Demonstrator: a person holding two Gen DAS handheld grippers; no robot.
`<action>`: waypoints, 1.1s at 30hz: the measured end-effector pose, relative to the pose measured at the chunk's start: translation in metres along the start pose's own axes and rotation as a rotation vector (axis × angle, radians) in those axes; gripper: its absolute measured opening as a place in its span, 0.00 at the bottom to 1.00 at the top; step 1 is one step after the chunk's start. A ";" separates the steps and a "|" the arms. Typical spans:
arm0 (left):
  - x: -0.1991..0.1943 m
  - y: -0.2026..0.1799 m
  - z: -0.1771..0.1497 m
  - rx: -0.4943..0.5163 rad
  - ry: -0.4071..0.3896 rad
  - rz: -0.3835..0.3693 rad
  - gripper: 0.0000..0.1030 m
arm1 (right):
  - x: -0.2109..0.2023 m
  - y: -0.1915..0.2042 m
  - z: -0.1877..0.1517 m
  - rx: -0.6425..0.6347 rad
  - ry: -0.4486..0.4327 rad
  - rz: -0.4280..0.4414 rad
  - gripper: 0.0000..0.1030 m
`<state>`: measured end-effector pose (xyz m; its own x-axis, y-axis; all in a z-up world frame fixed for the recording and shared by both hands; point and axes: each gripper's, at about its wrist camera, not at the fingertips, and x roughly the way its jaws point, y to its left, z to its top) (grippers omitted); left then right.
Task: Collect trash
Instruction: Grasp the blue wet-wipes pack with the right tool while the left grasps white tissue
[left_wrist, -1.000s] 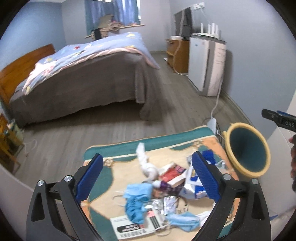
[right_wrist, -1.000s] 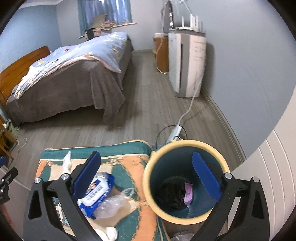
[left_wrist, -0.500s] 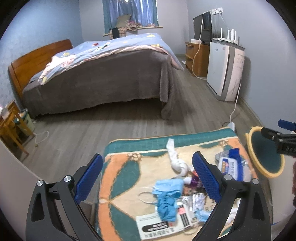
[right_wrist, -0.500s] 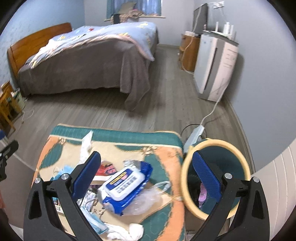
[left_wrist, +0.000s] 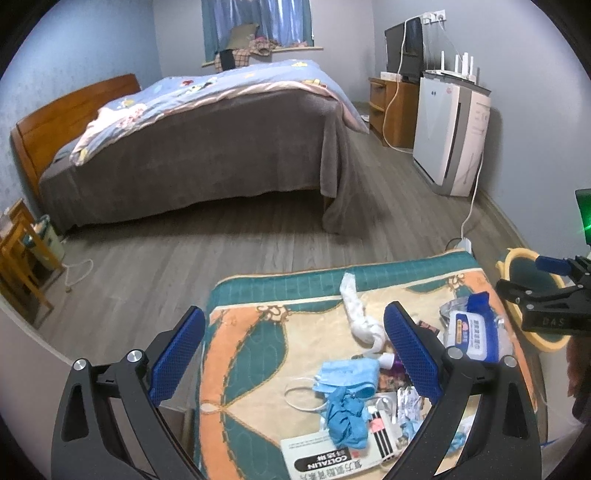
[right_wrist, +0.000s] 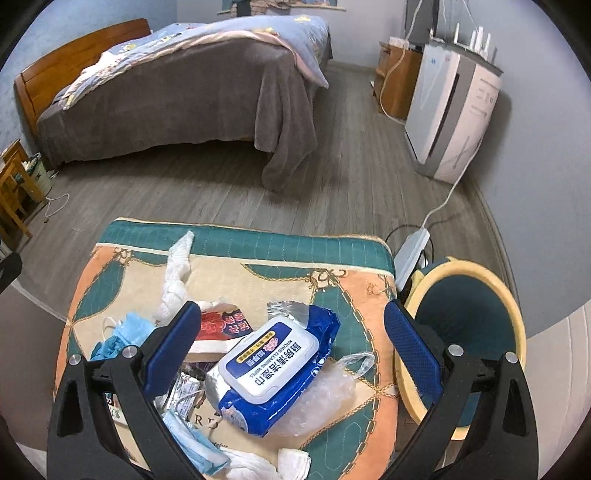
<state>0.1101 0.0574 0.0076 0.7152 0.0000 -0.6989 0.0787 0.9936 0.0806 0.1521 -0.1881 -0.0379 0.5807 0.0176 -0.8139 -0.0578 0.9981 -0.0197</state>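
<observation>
Trash sits heaped on the quilted teal-orange-cream padded mat (right_wrist: 343, 291): a glossy blue wipes pack with a white hard flip lid (right_wrist: 273, 369), crinkly clear plastic bag (right_wrist: 321, 387) tucked under it at its 4 o'clock, a twisted white tissue rope (right_wrist: 175, 277) at 10 o'clock, red printed paper wrapper (right_wrist: 221, 326) just left of the pack, crumpled blue face masks and a blue glove (left_wrist: 345, 398), and a white printed leaflet (left_wrist: 328, 454) at 6 o'clock in my left view. The round teal bin with a yellow rim (right_wrist: 469, 332) stands just beside the mat at 3 o'clock. A grey-blanketed bed (right_wrist: 177, 85) and a white boxy appliance (right_wrist: 450, 110) stand across the wood floor. My right gripper (right_wrist: 288, 343) hovers over the wipes pack, blue pads wide apart, gripping nothing. My left gripper (left_wrist: 293, 350) hangs above the masks, also spread wide and empty.
</observation>
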 end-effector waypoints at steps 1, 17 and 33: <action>0.003 -0.001 0.001 0.001 0.005 0.001 0.93 | 0.005 -0.002 0.000 0.009 0.014 0.002 0.94; 0.093 -0.029 0.006 0.018 0.150 -0.013 0.93 | 0.077 -0.046 0.005 0.124 0.178 -0.040 0.94; 0.186 -0.065 -0.014 0.056 0.345 -0.080 0.91 | 0.140 -0.033 0.008 0.103 0.383 0.054 0.50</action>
<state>0.2288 -0.0054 -0.1376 0.4295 -0.0300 -0.9026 0.1699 0.9843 0.0481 0.2415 -0.2183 -0.1466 0.2334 0.0667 -0.9701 0.0134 0.9973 0.0718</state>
